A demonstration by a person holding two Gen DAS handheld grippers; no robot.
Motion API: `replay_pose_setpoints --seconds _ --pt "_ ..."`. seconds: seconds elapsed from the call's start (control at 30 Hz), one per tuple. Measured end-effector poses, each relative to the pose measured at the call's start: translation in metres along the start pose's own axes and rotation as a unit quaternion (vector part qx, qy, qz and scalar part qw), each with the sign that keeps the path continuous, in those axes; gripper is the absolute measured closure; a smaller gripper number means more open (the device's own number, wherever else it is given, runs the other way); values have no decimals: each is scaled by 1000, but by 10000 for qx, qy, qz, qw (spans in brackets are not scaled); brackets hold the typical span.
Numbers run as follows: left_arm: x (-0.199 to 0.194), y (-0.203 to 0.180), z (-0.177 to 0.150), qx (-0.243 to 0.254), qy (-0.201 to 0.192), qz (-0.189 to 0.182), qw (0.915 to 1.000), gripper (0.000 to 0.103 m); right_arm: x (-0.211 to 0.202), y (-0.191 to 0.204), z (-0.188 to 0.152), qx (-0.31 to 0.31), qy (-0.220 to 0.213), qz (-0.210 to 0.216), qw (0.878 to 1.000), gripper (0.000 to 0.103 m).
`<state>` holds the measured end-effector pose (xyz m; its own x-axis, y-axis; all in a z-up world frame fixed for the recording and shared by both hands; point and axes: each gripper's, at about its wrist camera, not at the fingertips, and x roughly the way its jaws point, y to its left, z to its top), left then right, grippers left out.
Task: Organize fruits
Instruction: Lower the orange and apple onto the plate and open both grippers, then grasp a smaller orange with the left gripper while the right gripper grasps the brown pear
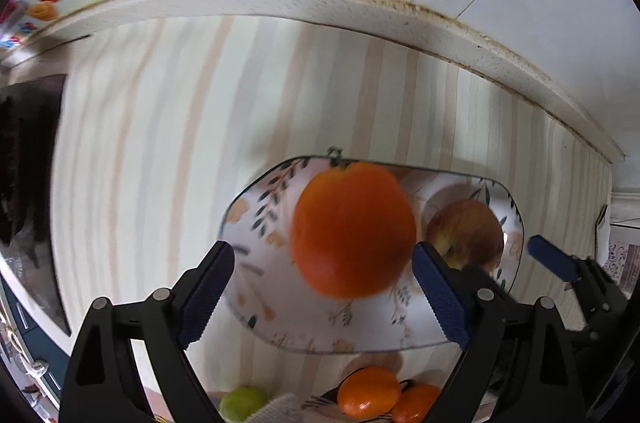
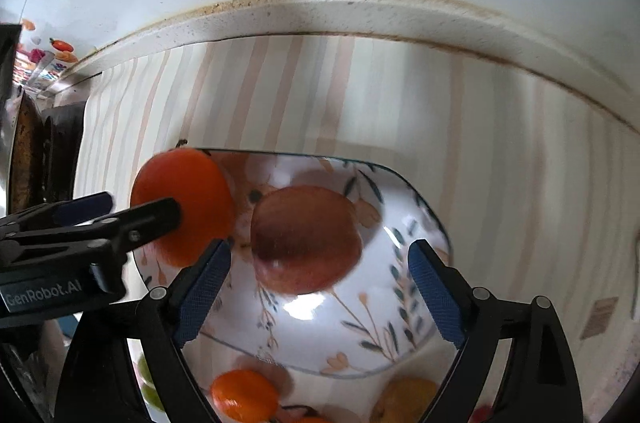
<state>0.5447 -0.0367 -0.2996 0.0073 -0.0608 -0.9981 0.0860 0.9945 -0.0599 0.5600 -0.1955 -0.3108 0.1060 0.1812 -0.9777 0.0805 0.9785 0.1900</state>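
A floral plate (image 1: 280,319) lies on the striped tablecloth; it also shows in the right wrist view (image 2: 384,335). An orange fruit (image 1: 352,229) with a stem sits between my left gripper's (image 1: 324,297) open jaws, over the plate, with gaps on both sides. A red-brown apple (image 1: 468,231) rests on the plate's right part. In the right wrist view the apple (image 2: 306,239) lies ahead of my right gripper (image 2: 320,291), which is open and empty. The orange fruit (image 2: 188,203) is at the plate's left, with the left gripper's finger (image 2: 152,215) in front of it.
Near the front edge lie two small orange fruits (image 1: 368,397) (image 1: 416,401) and a green fruit (image 1: 242,403). In the right wrist view, an orange fruit (image 2: 244,397) and a yellow fruit (image 2: 404,399) lie below the plate. A white ledge (image 1: 320,7) and wall run behind the table.
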Motion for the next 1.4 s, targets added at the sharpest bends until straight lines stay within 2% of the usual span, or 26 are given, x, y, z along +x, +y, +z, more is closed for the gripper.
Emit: replay_pose_setpoints --seconds 0.3,0.33,0.43,0.77,1.0,1.23,1.4 --pt "-72 8 -53 6 -966 278 9949 12 -59 -3 -60 -141 -539 -190 9983 11" --pt "-81 3 -43 14 -1041 289 9941 12 -66 -3 -67 -144 -597 -184 9979 11" --pt "-96 1 -58 53 -1302 326 9909 12 -85 2 -84 -185 -783 -189 9966 11" --pt "-136 -4 -106 84 -1807 264 9831 12 -147 15 -124 -294 -1426 -193 9892 11" --pt "-171 -10 -132 167 -2223 225 9746 12 -188 19 -148 -302 -1738 -72 9843 11" --pt "-181 -16 -151 157 -2301 114 9730 13 -207 17 -164 -240 -1856 46 9823 11" --pt "-169 -18 -157 146 -2137 106 9767 13 -199 3 -170 -51 -1720 161 9850 11"
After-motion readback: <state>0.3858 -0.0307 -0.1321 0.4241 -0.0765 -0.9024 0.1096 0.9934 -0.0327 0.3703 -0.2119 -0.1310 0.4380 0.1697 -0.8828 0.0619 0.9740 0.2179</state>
